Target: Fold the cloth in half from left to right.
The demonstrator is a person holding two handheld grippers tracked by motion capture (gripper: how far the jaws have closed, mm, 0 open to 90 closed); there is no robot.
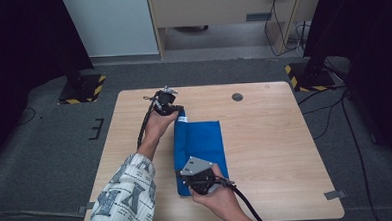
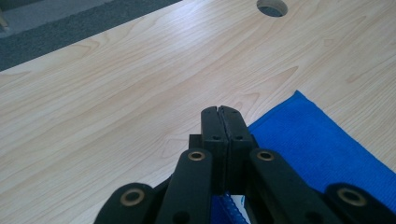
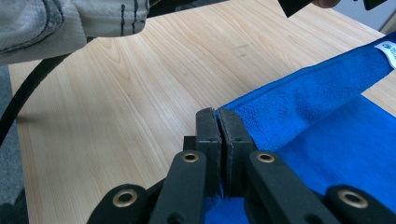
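Towel [image 1: 204,147], blue, soft, light and floppy on desk [image 1: 275,147]; best gripped at edge corners. Left tongs [image 1: 170,109] pinch far-left corner, right tongs [image 1: 193,183] pinch near-left corner.

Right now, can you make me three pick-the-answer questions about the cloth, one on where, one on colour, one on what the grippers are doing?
1. Where does the cloth lie?
A. on the floor
B. on the table
C. on a shelf

2. What colour is the cloth?
A. blue
B. red
C. yellow

3. How do the jaws of the two grippers stand?
A. both wide open
B. one open, one shut
C. both shut on the cloth

Answers:
1. B, the high view shows it flat on the wooden top, left of the middle.
2. A, it is bright blue in every view.
3. C, the left gripper and the right gripper each have their jaws pressed together with blue fabric pinched between them, at the far and near ends of the cloth's lifted left edge.
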